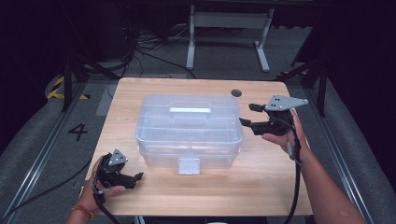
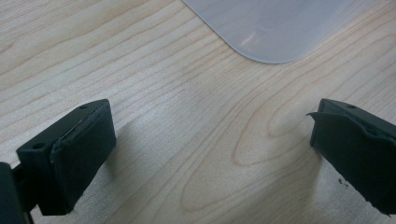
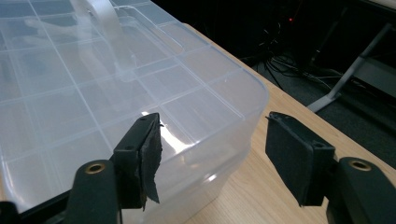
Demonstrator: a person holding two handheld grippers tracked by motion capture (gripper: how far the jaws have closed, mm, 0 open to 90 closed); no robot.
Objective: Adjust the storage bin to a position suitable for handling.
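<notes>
A clear plastic compartment box (image 1: 189,123) with its lid down stands in the middle of the wooden table (image 1: 261,186). A flat handle (image 1: 189,110) lies on the lid and a latch tab (image 1: 189,165) hangs at the front. My right gripper (image 1: 249,115) hovers open beside the box's right end, with nothing between its jaws. In the right gripper view the gripper (image 3: 212,144) straddles the corner of the box (image 3: 70,93) without touching it. My left gripper (image 1: 133,179) rests open at the table's front left. Its jaws (image 2: 210,154) stand wide over bare wood, with a rounded bit of translucent plastic (image 2: 271,28) beyond them.
A round cable hole (image 1: 236,93) sits in the table's far right part. Behind the table stands a white desk frame (image 1: 229,37), with cables on the dark floor. Bare wood lies left, right and in front of the box.
</notes>
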